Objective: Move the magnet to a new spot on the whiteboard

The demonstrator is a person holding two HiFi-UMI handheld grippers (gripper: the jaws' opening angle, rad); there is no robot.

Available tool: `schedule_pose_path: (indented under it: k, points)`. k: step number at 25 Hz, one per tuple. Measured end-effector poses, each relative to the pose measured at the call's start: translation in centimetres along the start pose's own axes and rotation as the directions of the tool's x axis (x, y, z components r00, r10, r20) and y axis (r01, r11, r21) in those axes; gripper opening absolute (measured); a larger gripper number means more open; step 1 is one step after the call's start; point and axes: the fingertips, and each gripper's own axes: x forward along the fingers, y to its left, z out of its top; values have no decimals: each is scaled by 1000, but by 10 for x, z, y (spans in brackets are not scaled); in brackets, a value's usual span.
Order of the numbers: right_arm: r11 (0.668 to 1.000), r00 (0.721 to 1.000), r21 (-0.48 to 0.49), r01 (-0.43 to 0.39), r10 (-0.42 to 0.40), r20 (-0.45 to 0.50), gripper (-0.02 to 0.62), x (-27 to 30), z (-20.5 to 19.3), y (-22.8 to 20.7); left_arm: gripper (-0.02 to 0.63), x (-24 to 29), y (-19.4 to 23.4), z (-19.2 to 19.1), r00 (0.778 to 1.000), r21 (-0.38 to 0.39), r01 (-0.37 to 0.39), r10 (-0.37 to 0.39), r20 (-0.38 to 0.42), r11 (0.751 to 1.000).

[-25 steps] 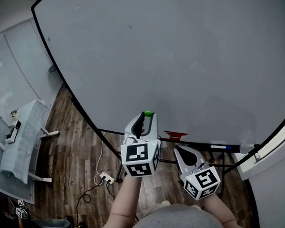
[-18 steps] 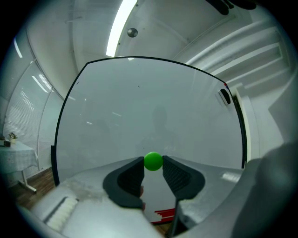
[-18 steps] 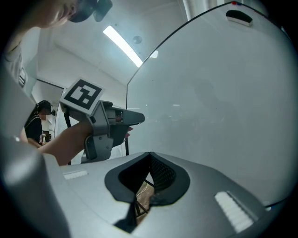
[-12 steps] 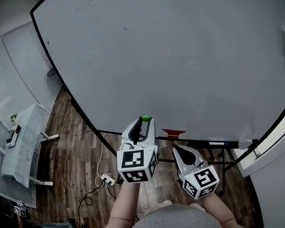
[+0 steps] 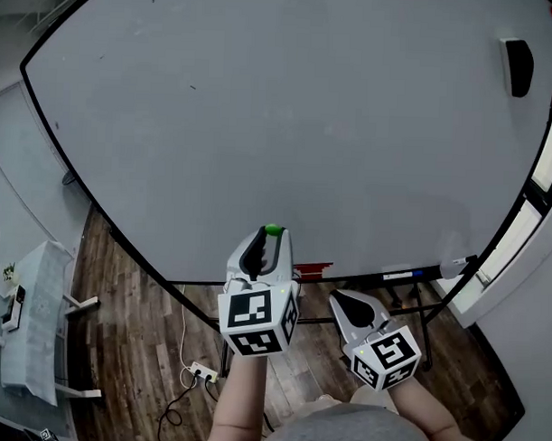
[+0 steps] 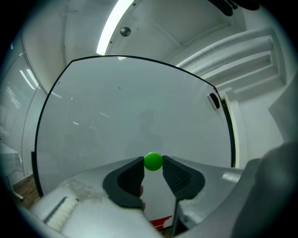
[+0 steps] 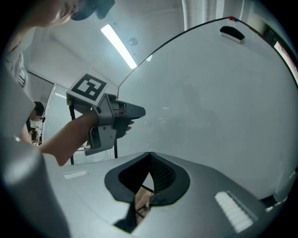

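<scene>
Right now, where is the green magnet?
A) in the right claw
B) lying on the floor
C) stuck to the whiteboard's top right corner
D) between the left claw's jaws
D: the left gripper view shows the green magnet pinched between the pads of the left claw, while the right claw is shut on nothing.

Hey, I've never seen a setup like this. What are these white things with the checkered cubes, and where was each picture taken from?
A person faces a big whiteboard, holding a hand-worked gripper in each hand; the patterned cubes are part of those tools. One picture comes from a camera on the person's head, looking down. The other two come from cameras riding on each gripper, looking along its jaws. The left gripper pinches a small green magnet between its jaws, in front of the board. The right gripper is closed and empty.
</scene>
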Motion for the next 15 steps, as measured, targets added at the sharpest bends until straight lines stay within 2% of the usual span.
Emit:
schedule_pose_path:
  k: [6,15]
  points:
    - [998,998,11,54,-54,14,2,-16,5,-23,137,20,-30,16,998,16,52,-52,20,999]
    - [996,996,18,86,-86,26,2,-42,12,-64,137,52,-87,42,993,43,105,-107,57,994]
